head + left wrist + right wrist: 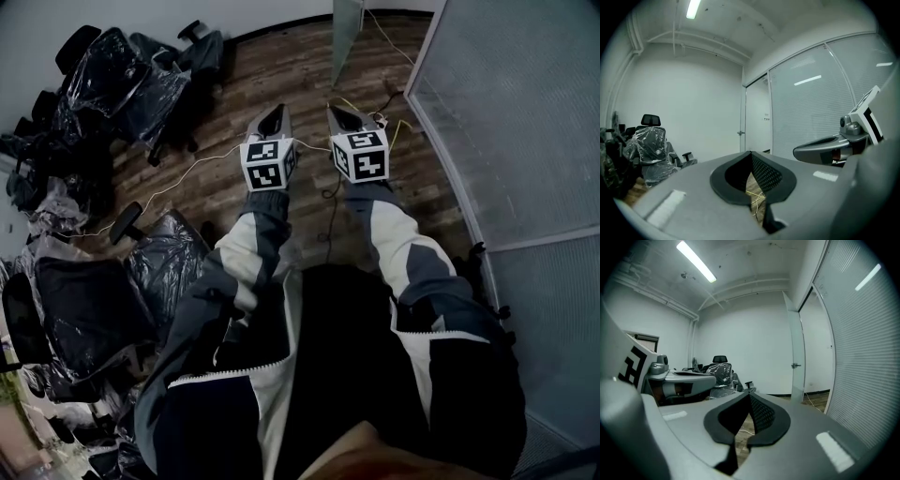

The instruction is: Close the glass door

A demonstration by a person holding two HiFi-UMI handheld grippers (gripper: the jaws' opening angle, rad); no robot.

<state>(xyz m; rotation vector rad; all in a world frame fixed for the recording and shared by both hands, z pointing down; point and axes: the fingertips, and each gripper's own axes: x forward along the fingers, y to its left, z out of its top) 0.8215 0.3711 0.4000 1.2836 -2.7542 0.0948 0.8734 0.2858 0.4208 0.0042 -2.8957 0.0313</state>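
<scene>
The glass door (346, 37) stands open at the far end of the room, its leaf sticking out over the wood floor beside the frosted glass wall (525, 122). In the right gripper view the glass door (797, 352) shows its metal handle (795, 365) well ahead of me. The left gripper view has the glass door (756, 117) far ahead too. I hold both grippers side by side in front of me, away from the door. My left gripper (277, 111) (751, 153) is shut and holds nothing. My right gripper (339, 111) (750, 393) is shut and empty as well.
Office chairs wrapped in plastic (122, 84) crowd the left wall, and more chairs (159, 267) stand close at my left. White and yellow cables (380, 105) trail over the floor ahead. The glass wall runs along my right side.
</scene>
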